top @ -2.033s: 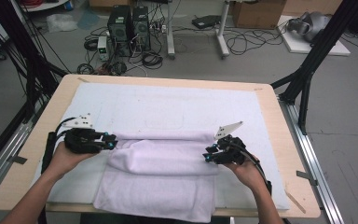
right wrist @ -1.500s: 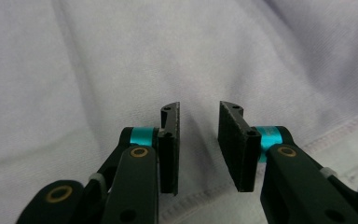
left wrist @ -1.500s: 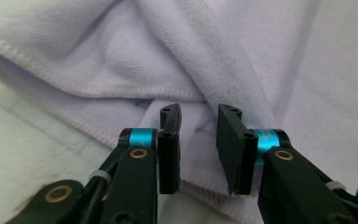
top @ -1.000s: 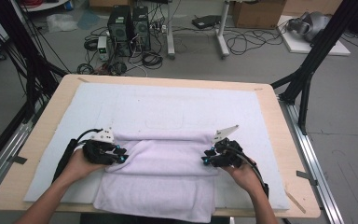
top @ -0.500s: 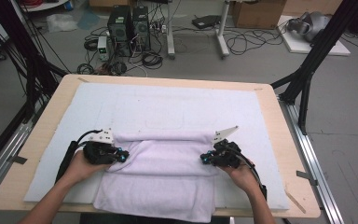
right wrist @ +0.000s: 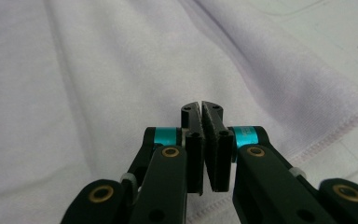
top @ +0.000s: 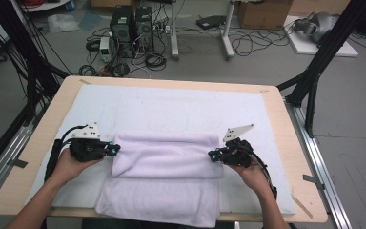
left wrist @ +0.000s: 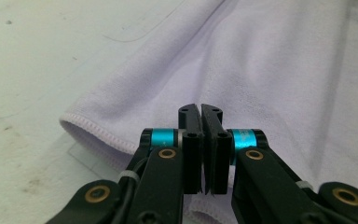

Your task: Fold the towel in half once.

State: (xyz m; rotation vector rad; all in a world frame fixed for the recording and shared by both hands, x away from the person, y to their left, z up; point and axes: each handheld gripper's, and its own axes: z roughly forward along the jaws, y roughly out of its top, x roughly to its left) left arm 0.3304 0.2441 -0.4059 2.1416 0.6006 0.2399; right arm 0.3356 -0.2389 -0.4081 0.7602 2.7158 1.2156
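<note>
While the lavender towel (top: 164,174) lies as it did a second ago, folded on the white mat (top: 171,107) at the near edge of the worktop (top: 43,114), the left claw (top: 114,149) has edged inward along the fold's left end. Both claws' jaws have just been closing and now stand pressed together. In the gripper views no cloth shows between them. The right claw (top: 211,155) sits at the fold's right end.

Folded towel (top: 164,174) on mat (top: 181,107) at table's (top: 293,157) near edge; left hand-held gripper (top: 114,150) at its left end, right hand-held gripper (top: 211,155) at right.
</note>
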